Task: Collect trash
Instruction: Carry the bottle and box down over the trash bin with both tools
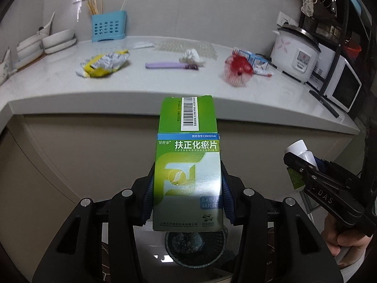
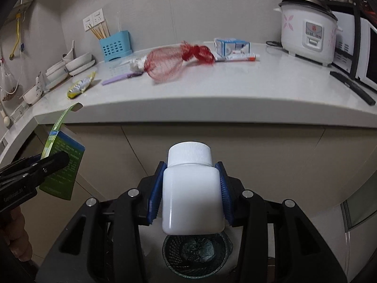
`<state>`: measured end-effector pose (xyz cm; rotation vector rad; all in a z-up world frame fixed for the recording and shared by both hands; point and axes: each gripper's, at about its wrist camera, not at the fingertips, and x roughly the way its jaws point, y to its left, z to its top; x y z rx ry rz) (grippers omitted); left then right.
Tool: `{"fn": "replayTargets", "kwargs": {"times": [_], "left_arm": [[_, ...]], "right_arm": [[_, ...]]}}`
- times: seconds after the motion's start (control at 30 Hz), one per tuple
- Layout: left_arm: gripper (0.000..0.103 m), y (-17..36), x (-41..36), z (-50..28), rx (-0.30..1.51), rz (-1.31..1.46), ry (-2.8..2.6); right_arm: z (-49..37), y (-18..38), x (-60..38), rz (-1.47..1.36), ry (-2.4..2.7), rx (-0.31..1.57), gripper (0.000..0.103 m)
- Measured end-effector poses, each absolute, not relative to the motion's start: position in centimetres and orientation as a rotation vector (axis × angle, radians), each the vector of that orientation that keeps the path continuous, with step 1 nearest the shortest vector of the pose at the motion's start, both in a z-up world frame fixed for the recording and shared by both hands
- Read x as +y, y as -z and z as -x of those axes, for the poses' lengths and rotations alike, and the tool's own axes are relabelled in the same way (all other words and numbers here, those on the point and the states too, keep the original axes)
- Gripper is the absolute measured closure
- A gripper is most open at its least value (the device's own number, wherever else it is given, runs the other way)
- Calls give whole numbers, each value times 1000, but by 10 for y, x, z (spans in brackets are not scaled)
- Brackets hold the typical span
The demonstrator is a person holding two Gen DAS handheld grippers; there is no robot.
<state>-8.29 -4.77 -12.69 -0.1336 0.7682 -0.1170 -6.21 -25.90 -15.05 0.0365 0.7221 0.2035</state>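
Observation:
My left gripper (image 1: 187, 188) is shut on a green medicine box (image 1: 187, 165) with its top flap open, held in front of the counter, above a dark mesh waste basket (image 1: 194, 247). My right gripper (image 2: 192, 188) is shut on a white pill bottle (image 2: 192, 195) with a ribbed cap, also above the basket (image 2: 196, 257). Each gripper shows in the other view: the right one with the bottle (image 1: 304, 155), the left one with the box (image 2: 63, 162). On the counter lie a crumpled yellow wrapper (image 1: 103, 63), a red net bag (image 1: 238, 70) and a white tissue wad (image 1: 192, 56).
The white counter (image 1: 165, 87) also bears a purple knife (image 1: 169, 65), a small blue-white carton (image 2: 232, 46), a tube (image 2: 238, 57), a blue utensil holder (image 1: 108, 27), stacked bowls (image 1: 54, 41), a rice cooker (image 2: 306, 33) and a microwave (image 1: 339, 85). Cabinet fronts stand below the counter edge.

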Motion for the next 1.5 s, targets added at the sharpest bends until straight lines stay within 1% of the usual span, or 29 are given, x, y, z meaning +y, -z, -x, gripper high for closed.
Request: {"fn": "replayTargets", "kwargs": {"times": [0.33, 0.63, 0.73, 0.87, 1.07, 1.27, 1.37, 1.43, 1.5], "left_arm": [[57, 251, -64, 67, 907, 156, 128], [57, 369, -82, 47, 1038, 169, 121], [57, 409, -91, 41, 1102, 151, 122], [57, 453, -95, 36, 1180, 140, 122], [56, 490, -100, 41, 1244, 130, 130], [55, 502, -100, 48, 1260, 157, 124], [48, 503, -109, 59, 1242, 145, 120], [39, 503, -111, 65, 1238, 141, 112], [37, 503, -114, 69, 1234, 134, 107]], "right_arm": [[49, 296, -264, -106, -143, 916, 63], [30, 415, -262, -75, -88, 1104, 63], [25, 449, -264, -84, -67, 1170, 63], [18, 482, -263, -84, -62, 1241, 62], [18, 513, -263, -47, -83, 1316, 63], [20, 519, -254, -13, -109, 1330, 62], [32, 525, -264, -33, -112, 1334, 62], [35, 528, -271, -38, -114, 1330, 62], [40, 532, -268, -34, -115, 1326, 62]]}}
